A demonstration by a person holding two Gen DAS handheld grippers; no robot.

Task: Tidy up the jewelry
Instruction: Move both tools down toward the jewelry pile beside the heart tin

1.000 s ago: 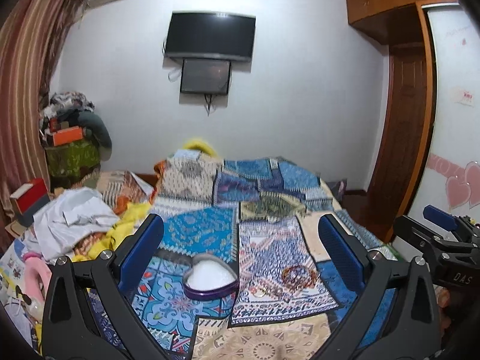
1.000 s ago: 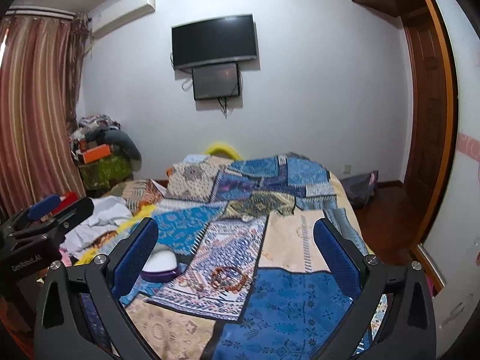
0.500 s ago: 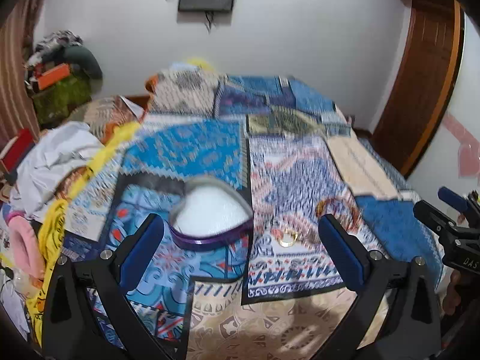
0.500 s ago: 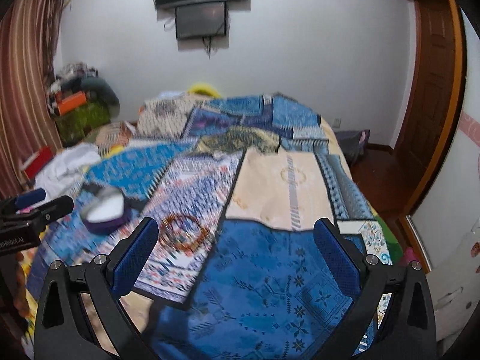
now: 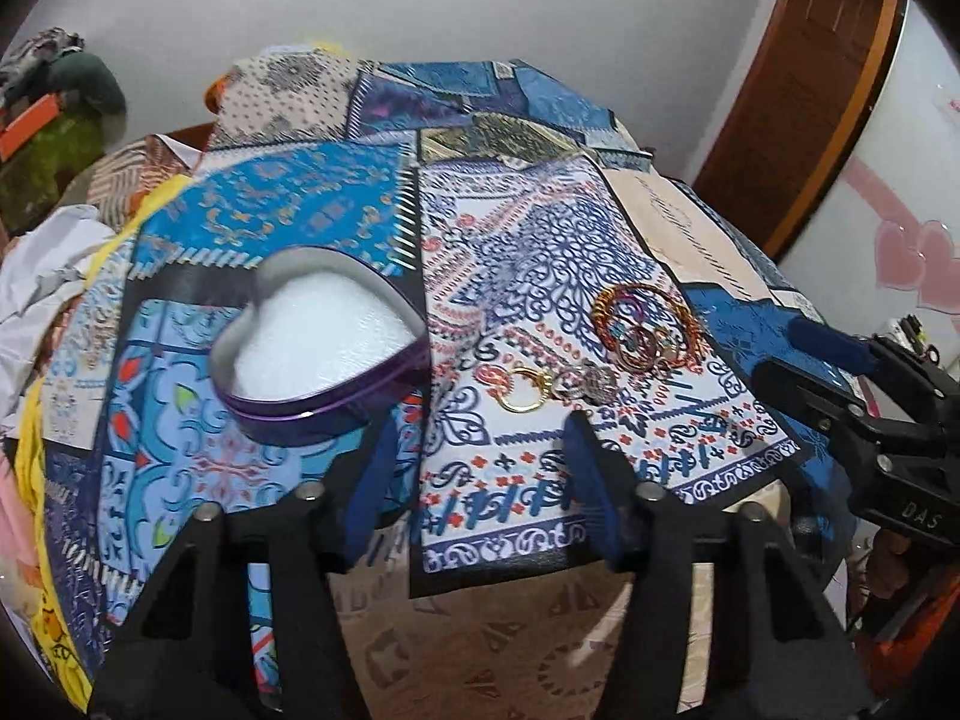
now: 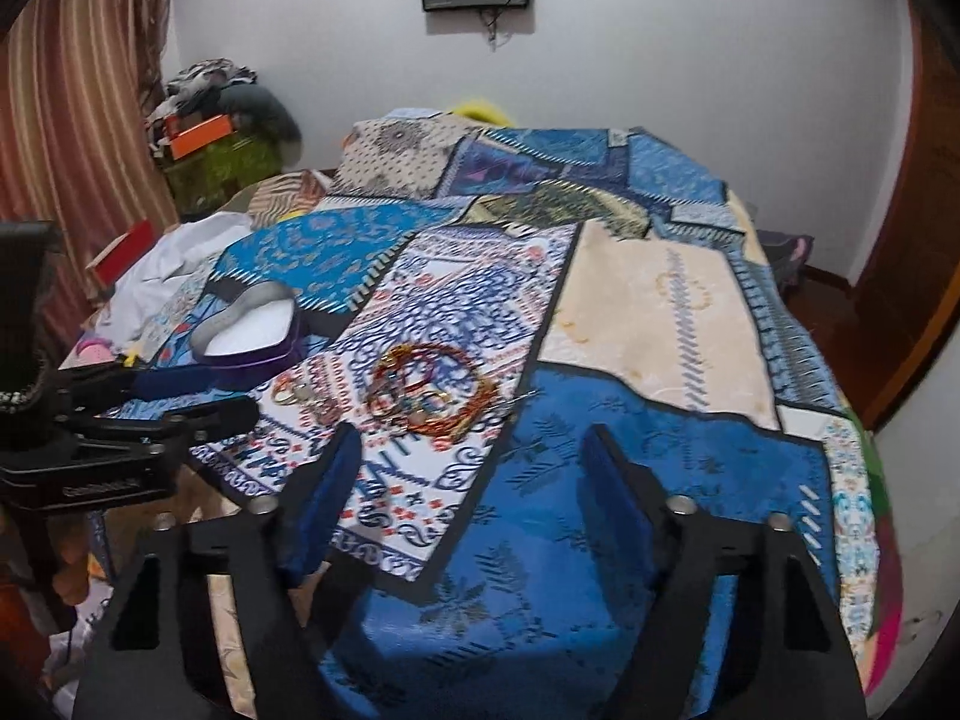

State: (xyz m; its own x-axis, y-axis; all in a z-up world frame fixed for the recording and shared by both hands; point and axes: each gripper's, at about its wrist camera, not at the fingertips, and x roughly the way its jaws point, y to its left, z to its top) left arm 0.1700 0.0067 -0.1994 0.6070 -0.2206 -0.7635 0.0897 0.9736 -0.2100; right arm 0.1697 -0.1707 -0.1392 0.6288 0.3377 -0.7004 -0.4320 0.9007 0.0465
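Tool first: your left tool (image 5: 477,456) hangs over the near edge of the bed (image 5: 510,630) with its jaws closing on nothing but air, and just ahead of its left finger sits the heart-shaped tin (image 5: 321,348), lid off, white padding showing, resting on the patchwork bedspread (image 5: 270,210). Keep that tin where it is and do not nudge it with the left finger; it looks light and would slide on the cloth. Moving right, the loose jewelry lies on the blue-and-white panel: a gold ring (image 5: 523,390) nearest the tin, some small silver pieces (image 5: 591,384) touching it, then the pile of copper-coloured bangles (image 5: 645,327). Take the gold ring first, I would say, since it lies apart enough to pinch cleanly; come down steeply so a pad slips under its rim rather than pushing it into the fabric. Further right, your right tool (image 6: 471,480) is likewise closing empty, over the plain blue patch (image 6: 600,480) beside the bangles. Hold it clear so the two tools do not meet over the pile.
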